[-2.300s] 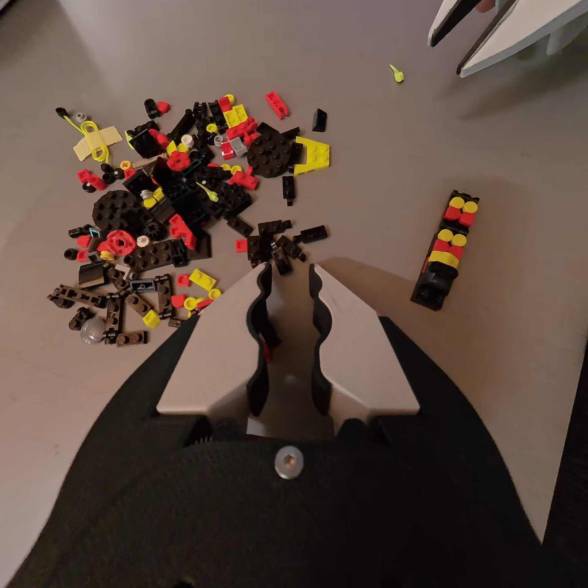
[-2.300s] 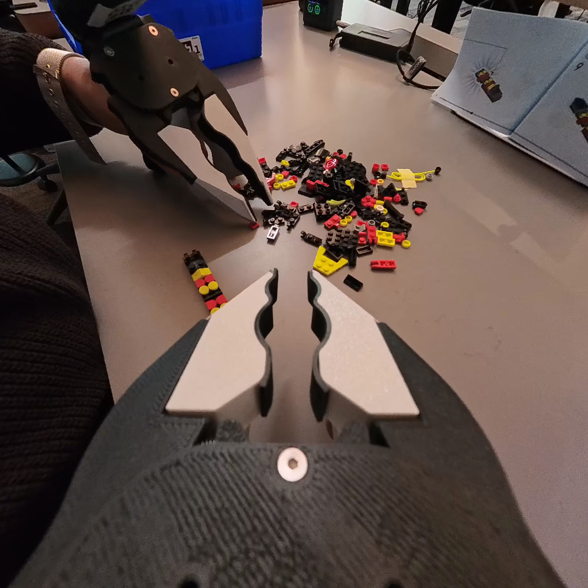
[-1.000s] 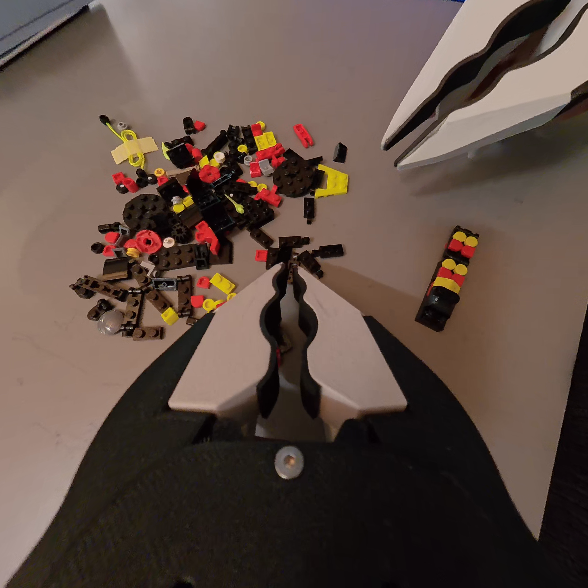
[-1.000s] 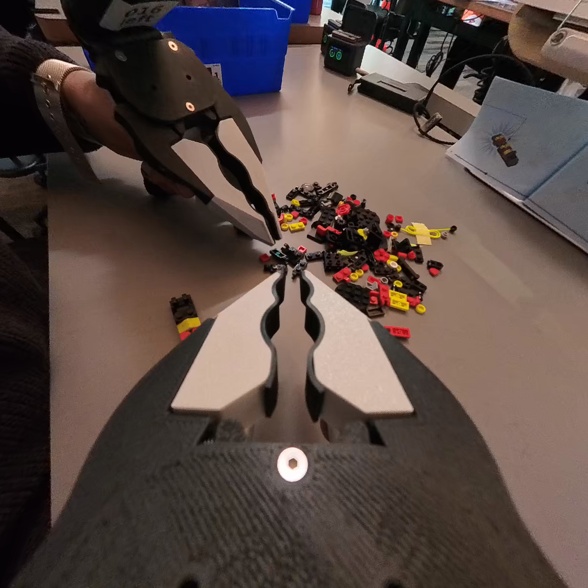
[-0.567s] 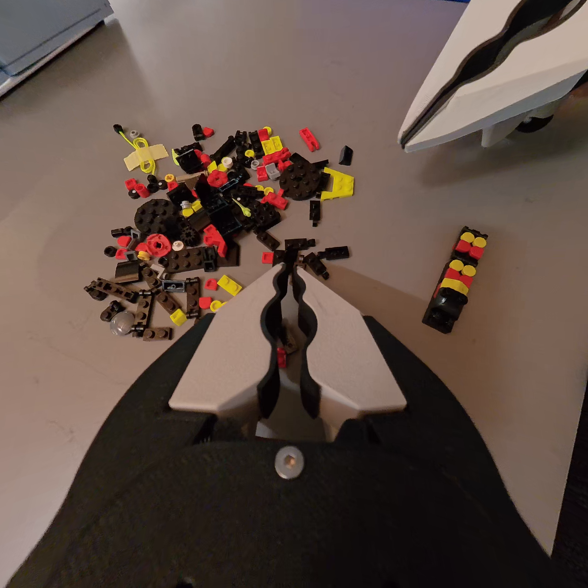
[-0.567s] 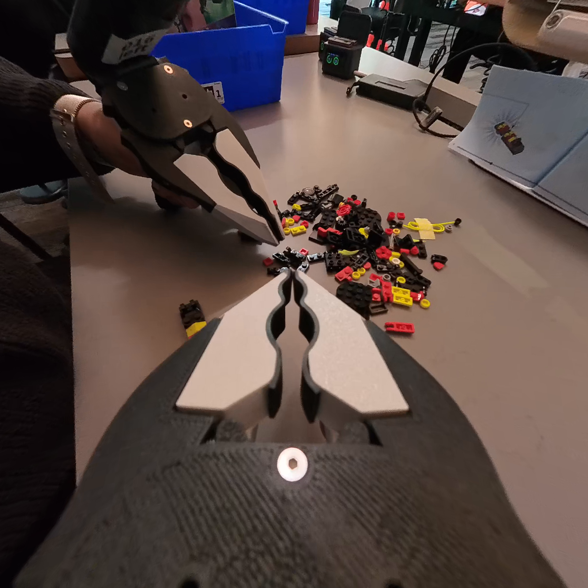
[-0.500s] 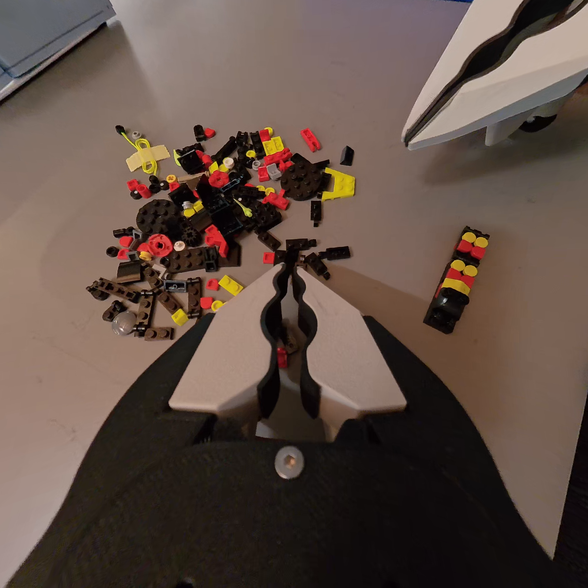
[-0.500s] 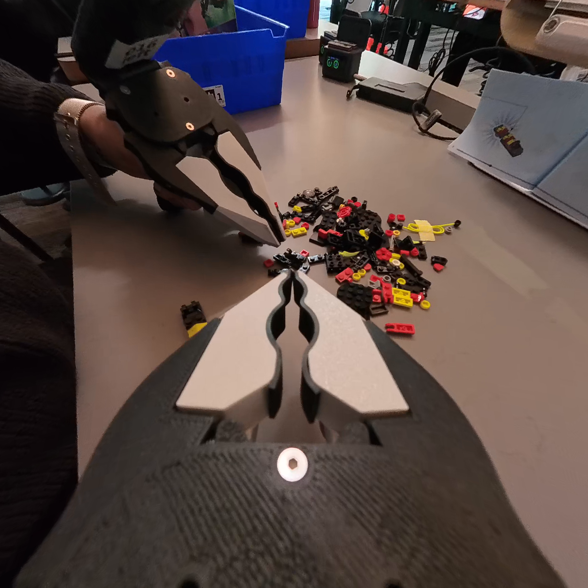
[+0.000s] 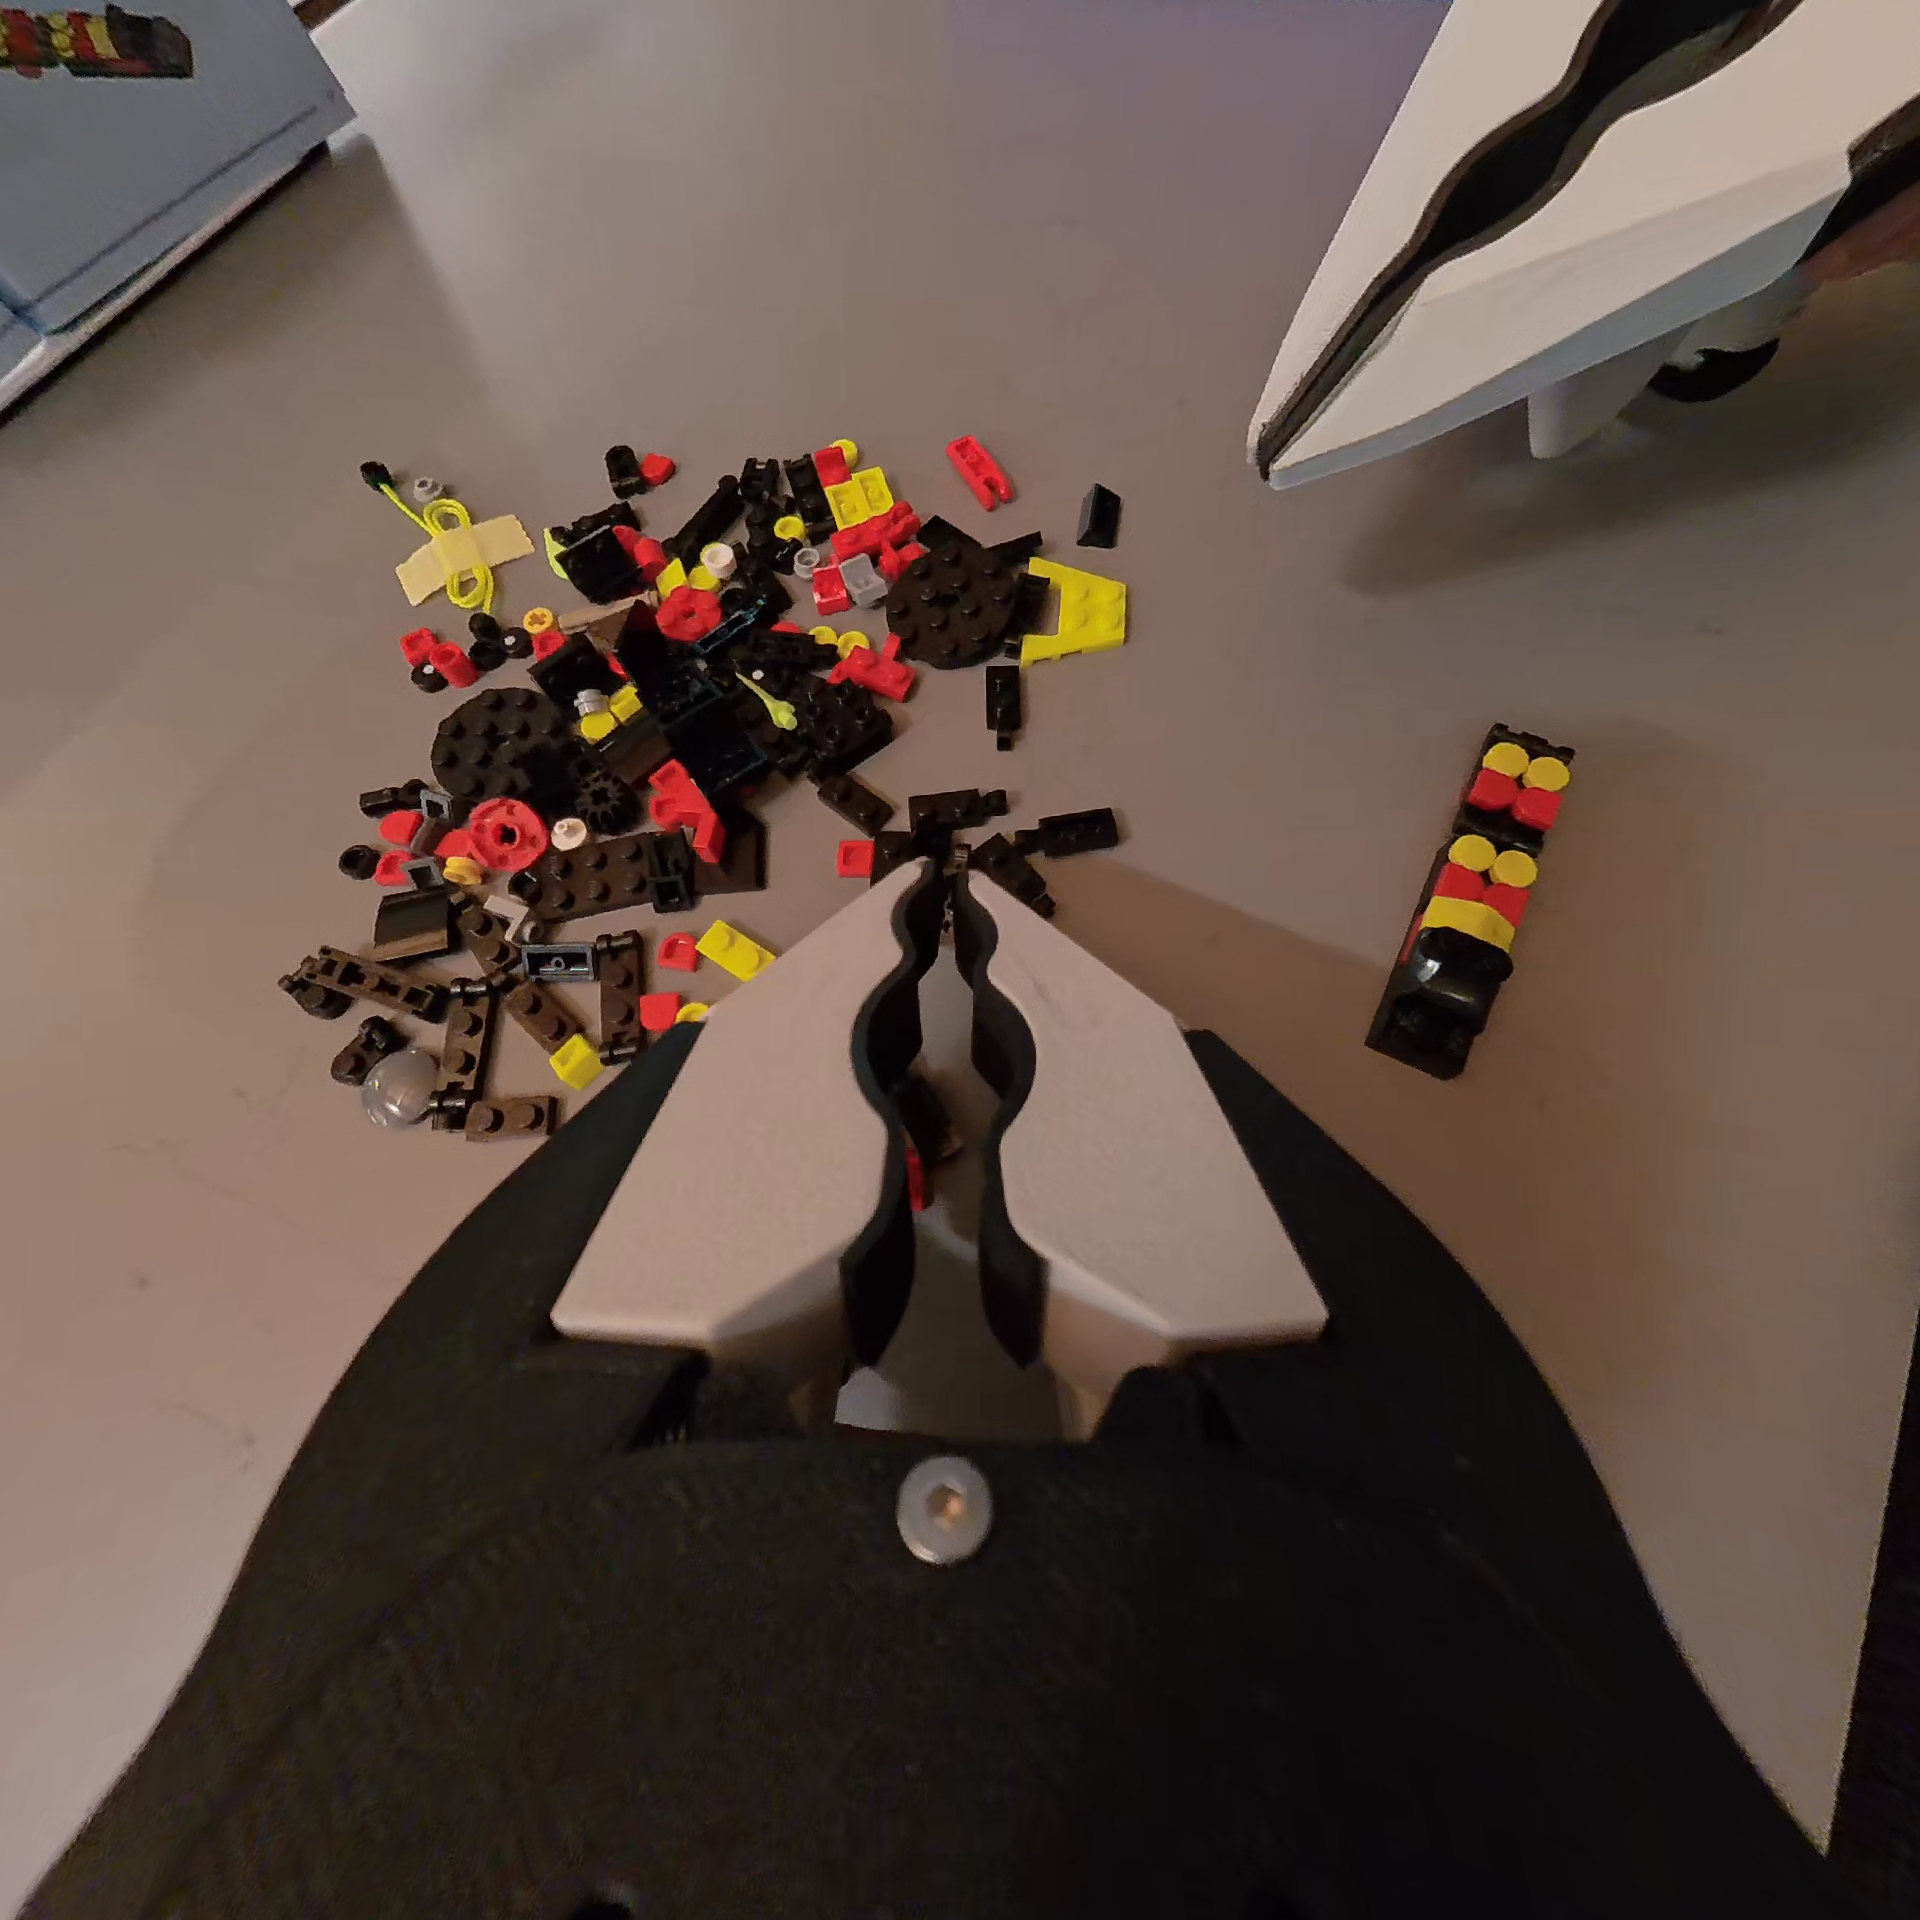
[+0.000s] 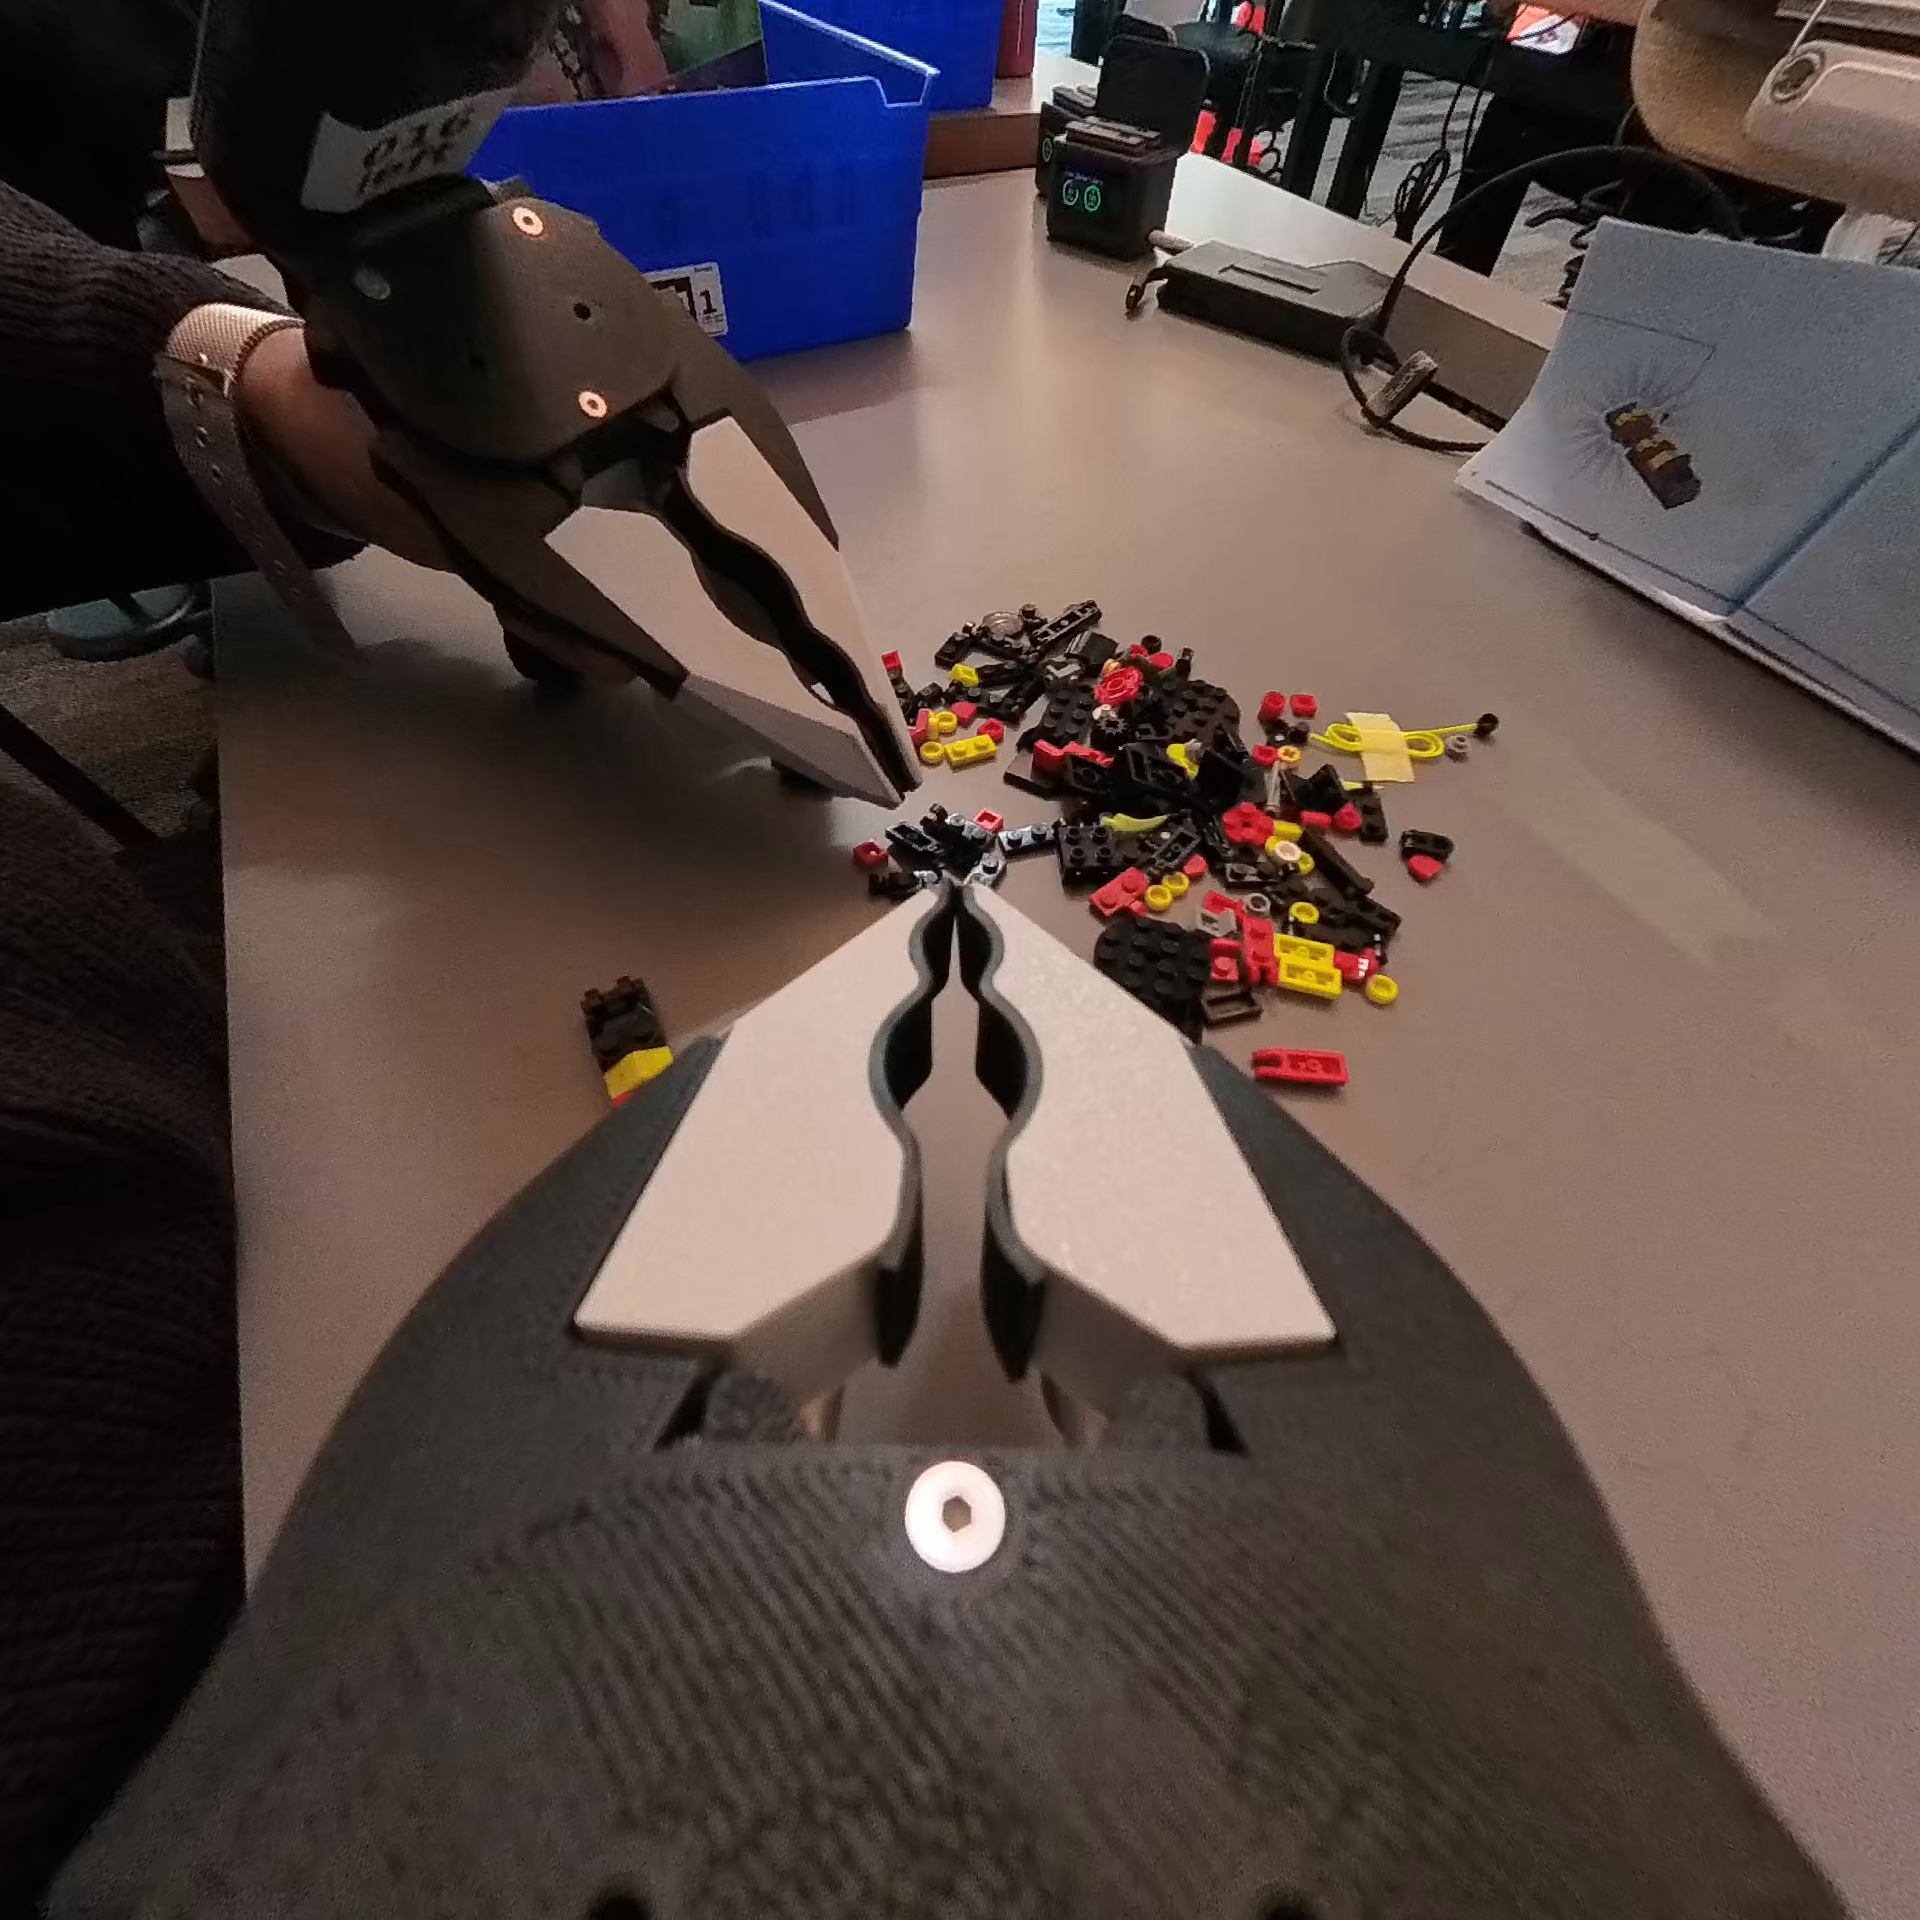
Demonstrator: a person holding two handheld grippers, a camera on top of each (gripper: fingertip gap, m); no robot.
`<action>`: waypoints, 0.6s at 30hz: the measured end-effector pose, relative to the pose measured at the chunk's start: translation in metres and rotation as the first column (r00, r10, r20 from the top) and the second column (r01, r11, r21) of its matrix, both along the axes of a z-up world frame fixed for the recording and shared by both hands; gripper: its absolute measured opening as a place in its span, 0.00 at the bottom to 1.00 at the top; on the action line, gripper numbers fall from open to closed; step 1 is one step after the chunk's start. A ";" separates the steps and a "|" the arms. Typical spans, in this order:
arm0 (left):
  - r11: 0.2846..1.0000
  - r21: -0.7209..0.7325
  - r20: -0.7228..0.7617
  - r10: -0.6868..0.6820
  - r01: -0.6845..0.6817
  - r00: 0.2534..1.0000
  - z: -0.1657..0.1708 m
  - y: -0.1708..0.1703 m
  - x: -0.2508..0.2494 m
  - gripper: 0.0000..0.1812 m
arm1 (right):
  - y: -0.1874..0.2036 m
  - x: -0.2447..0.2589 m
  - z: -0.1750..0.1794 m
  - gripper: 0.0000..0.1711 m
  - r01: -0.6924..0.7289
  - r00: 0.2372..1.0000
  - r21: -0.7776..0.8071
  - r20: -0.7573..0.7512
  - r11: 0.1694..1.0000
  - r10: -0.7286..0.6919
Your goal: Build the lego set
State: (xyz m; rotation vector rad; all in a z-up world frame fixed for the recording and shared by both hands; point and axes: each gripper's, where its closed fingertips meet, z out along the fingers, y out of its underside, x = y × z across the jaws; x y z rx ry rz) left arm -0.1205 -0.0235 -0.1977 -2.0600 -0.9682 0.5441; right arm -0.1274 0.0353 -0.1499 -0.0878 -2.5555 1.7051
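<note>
A pile of loose black, red and yellow lego pieces (image 9: pixel 707 707) lies on the grey table (image 9: pixel 1247 675); it also shows in the right wrist view (image 10: pixel 1164 810). A partly built black, red and yellow model (image 9: pixel 1470 904) lies apart to the right of the pile, half hidden behind my right gripper in its own view (image 10: pixel 623 1029). My left gripper (image 9: pixel 943 868) is shut, its tips over small black pieces at the pile's near edge; I see it from the side too (image 10: pixel 899 790). My right gripper (image 10: pixel 956 888) is shut with no piece visible in it, raised above the table (image 9: pixel 1262 468).
A blue bin (image 10: pixel 748 197) stands at the back left. An open instruction booklet (image 10: pixel 1745 436) lies at the right, also seen in the left wrist view (image 9: pixel 135 156). Black devices and a cable (image 10: pixel 1299 291) lie behind. A person's sleeve and hand (image 10: pixel 104 416) hold the left gripper.
My right gripper's jaws have closed from a small gap. Both grippers have drawn slightly back and up from the pile. The left gripper has stayed shut.
</note>
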 end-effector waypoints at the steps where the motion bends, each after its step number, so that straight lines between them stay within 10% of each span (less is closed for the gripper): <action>1: 1.000 0.000 0.000 0.002 -0.002 1.000 0.000 0.000 0.000 0.00 | 0.000 0.000 0.000 0.00 -0.001 1.000 0.001 0.001 1.000 0.001; 18: 0.999 0.003 0.006 0.038 -0.038 0.999 -0.001 -0.006 -0.004 0.01 | -0.002 0.004 -0.009 0.04 -0.015 0.999 0.034 0.034 0.999 0.014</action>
